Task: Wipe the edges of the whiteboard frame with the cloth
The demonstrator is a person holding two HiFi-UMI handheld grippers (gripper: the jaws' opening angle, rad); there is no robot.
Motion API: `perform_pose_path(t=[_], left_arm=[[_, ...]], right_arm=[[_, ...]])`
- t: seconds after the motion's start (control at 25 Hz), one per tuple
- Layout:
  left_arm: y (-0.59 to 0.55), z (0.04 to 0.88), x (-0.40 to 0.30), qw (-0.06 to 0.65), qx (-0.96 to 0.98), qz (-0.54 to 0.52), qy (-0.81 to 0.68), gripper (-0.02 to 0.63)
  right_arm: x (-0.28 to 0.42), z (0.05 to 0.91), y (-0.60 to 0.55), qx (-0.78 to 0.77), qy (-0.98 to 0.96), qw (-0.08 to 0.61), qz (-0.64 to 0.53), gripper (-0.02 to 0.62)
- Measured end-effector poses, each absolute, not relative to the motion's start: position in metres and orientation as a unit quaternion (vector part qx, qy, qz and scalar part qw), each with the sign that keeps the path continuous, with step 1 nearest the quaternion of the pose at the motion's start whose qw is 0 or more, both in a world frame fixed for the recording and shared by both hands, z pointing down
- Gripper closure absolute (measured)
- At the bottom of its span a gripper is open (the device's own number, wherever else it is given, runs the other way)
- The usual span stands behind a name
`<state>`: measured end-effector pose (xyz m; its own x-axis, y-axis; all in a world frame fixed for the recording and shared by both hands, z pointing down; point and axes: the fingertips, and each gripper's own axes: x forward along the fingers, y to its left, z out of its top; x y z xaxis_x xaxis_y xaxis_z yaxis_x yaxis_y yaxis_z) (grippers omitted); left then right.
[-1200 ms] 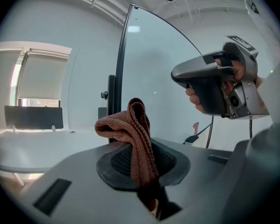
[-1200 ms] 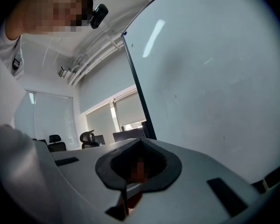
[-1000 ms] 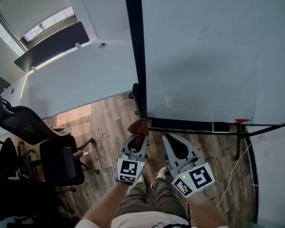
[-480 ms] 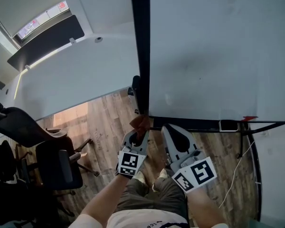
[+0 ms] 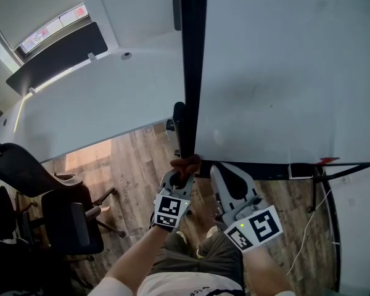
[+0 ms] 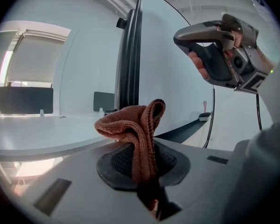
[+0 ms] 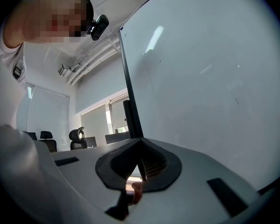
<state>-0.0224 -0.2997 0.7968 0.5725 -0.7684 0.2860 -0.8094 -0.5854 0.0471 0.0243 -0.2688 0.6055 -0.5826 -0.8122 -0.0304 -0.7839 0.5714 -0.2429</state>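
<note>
The whiteboard (image 5: 283, 73) stands upright, its black frame's left edge (image 5: 192, 66) running down to the lower left corner. My left gripper (image 5: 180, 177) is shut on a rust-brown knitted cloth (image 5: 185, 164), which sits at that corner, against the frame. In the left gripper view the cloth (image 6: 136, 127) bunches up out of the shut jaws (image 6: 141, 164), with the frame edge (image 6: 129, 64) just behind. My right gripper (image 5: 221, 170) is beside it, below the board's bottom rail (image 5: 253, 169), its jaws together on nothing. It shows shut (image 7: 140, 164) in the right gripper view, facing the board (image 7: 205, 78).
A long white desk (image 5: 80, 110) lies left of the board. Black office chairs (image 5: 61, 221) stand at the lower left on the wooden floor (image 5: 142, 159). An eraser (image 5: 302, 170) rests on the bottom rail. A white cable (image 5: 308, 227) hangs at the right.
Both grippers have come closer to the board's lower left corner. The cloth, a little below the frame before, is now at the corner.
</note>
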Motion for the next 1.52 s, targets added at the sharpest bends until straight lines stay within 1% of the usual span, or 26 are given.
perform_pose_path(t=[0.16,0.6,1.08,1.28,1.52], left_arm=[[-0.300,0.784,-0.023,0.103,0.881,0.107,-0.449,0.541],[-0.305,0.714,-0.022,0.112,0.877,0.103,-0.455,0.541],[-0.305,0.640,-0.022,0.099,0.882,0.108,-0.448,0.541],[-0.306,0.606,-0.018,0.095,0.889,0.094,-0.438,0.541],[-0.304,0.559,-0.019,0.079,0.898,0.085,-0.425,0.541]], right_arm=[[0.026,0.602,-0.271,-0.452,0.883,0.073,-0.105,0.592],[0.027,0.559,-0.271,-0.450,0.882,0.076,-0.119,0.592],[0.031,0.487,-0.266,-0.449,0.883,0.080,-0.109,0.592],[0.033,0.465,-0.268,-0.452,0.883,0.081,-0.099,0.592],[0.032,0.433,-0.265,-0.448,0.885,0.096,-0.085,0.592]])
